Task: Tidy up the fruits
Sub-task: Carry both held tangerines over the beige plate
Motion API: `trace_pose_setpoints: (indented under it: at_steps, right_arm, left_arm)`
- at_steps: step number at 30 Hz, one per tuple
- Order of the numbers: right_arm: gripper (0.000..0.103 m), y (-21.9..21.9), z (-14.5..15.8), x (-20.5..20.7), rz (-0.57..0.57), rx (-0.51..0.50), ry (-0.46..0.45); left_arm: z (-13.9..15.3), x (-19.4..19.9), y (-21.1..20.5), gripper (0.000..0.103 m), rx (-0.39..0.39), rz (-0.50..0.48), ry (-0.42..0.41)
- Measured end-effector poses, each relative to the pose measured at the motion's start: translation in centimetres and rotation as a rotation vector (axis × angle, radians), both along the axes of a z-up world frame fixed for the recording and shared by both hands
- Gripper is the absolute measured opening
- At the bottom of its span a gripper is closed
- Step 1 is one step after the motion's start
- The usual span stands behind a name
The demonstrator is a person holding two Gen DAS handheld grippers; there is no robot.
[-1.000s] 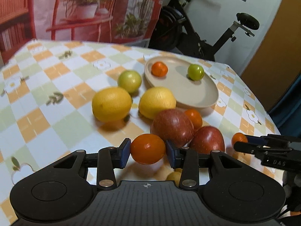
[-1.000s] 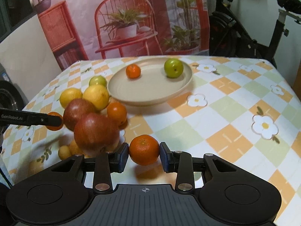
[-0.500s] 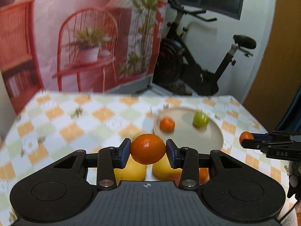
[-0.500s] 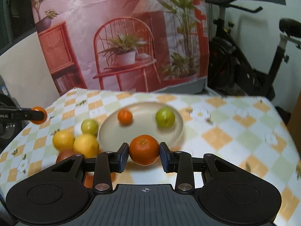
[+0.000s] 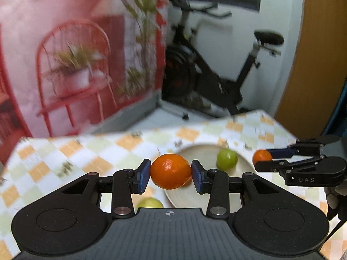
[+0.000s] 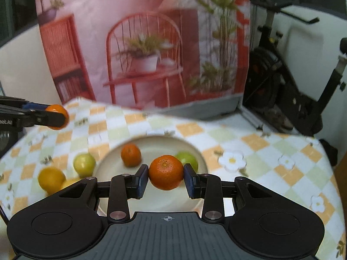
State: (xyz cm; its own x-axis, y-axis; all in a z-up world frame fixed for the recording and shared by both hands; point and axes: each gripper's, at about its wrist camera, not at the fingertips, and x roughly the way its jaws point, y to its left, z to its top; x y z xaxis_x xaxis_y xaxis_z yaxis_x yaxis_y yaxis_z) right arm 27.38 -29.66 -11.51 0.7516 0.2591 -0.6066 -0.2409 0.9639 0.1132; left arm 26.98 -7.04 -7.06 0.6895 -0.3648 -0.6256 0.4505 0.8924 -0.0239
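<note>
Both tangerines have risen off the table since a second ago. I see my left hand-held gripper (image 5: 170, 171) pinching one tangerine (image 5: 170, 171) and my right hand-held gripper (image 6: 166, 172) pinching another tangerine (image 6: 166, 171), each above the beige plate (image 6: 151, 203), whose green fruit (image 6: 190, 161) sits at 2 o'clock.

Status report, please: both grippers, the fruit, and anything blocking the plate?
Left hand-held gripper shut on an orange. Right hand-held gripper shut on a second orange. Both above the table, near the plate, which holds one orange and one green fruit. Nothing blocking.

Plate (image 6: 201, 158) centre open between tangerine (image 6: 131, 155) and green fruit (image 6: 190, 159)
</note>
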Motion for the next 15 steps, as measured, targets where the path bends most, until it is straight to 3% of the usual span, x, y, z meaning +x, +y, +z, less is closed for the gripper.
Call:
trace_pose_setpoints:
  at_steps: [8, 15]
  right_arm:
    - [0.033, -1.3, -3.3, 3.3, -0.032, 0.075, 0.120]
    - [0.033, -0.5, -5.2, 5.8, 0.004, 0.021, 0.164]
  left_arm:
    - [-5.2, 3.3, -2.4, 0.043, 0.091, -0.081, 0.125]
    - [-7.7, 5.6, -3.0, 0.043, 0.117, -0.091, 0.204]
